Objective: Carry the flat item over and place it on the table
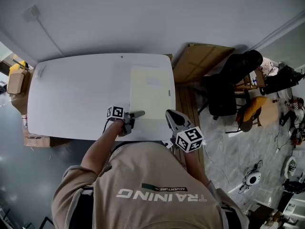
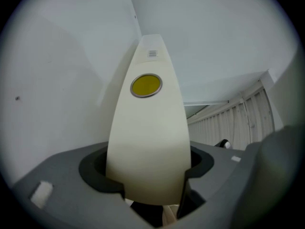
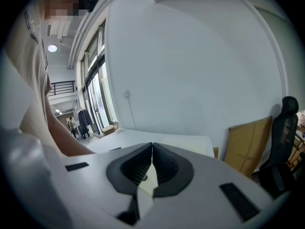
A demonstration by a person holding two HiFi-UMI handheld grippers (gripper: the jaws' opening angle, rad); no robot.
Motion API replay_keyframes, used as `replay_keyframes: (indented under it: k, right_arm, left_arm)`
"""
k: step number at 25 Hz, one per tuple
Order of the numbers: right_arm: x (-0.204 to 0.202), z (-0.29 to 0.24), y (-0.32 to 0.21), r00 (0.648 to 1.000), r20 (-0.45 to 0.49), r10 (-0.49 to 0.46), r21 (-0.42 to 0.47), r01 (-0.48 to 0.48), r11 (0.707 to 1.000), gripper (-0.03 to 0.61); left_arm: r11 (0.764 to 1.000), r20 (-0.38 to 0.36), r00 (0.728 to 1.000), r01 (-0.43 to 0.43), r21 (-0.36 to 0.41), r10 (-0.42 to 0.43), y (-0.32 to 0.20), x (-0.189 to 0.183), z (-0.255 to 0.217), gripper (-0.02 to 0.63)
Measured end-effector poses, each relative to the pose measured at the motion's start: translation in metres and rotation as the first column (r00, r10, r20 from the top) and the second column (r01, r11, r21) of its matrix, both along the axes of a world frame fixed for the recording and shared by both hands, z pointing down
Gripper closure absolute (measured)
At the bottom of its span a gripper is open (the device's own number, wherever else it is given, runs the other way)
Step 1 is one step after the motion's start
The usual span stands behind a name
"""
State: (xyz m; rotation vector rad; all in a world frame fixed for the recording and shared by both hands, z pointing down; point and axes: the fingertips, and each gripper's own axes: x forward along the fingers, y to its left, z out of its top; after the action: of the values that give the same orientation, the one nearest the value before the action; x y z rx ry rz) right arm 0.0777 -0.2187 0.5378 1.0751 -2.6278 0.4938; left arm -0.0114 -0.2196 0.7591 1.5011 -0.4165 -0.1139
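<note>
Head view: sheet (image 1: 150, 92) lies flat on the right part of the table (image 1: 71, 99), with its near edge not far from the table's near rim. Left gripper (image 1: 133, 117) sits at the sheet's near left corner. Right gripper (image 1: 175, 119) hangs by the table's near right corner, apart from the sheet. Left gripper view: jaws spread wide with the sheet's end between them. A dark gap shows at the left pad, so I read no pinch. Yellow dot (image 2: 146, 85) on the sheet faces the camera. Right gripper view: jaws pressed together at the tips, nothing held. Judgement: placement looks all but done, and the step in hand is letting go and backing out. Draw your left gripper straight back along its own line, low and level, with the jaws wide, so that neither pad drags or lifts the corner. Watch the right pad, which looks close against the sheet's edge. Hold your right gripper clear of the sheet. Risk: a snag on withdrawal could slide the sheet toward the rim.
</note>
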Motion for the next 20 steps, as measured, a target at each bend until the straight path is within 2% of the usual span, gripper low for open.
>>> replay_keyframes:
  k: [8,20]
  right_arm:
    - [-0.006,0.012,-0.006,0.999,-0.045,-0.007,-0.051,0.004,0.999,0.571]
    - [-0.011,0.021,-0.011,0.994,-0.109,-0.03,-0.111,0.018,0.994,0.571]
  left_arm:
    - [0.999,0.128,0.991,0.029,-0.022,-0.026,-0.003,-0.01,0.004,0.266]
    - [0.999,0.317,0.948,0.04,-0.023,-0.031,-0.006,-0.028,0.003,0.218]
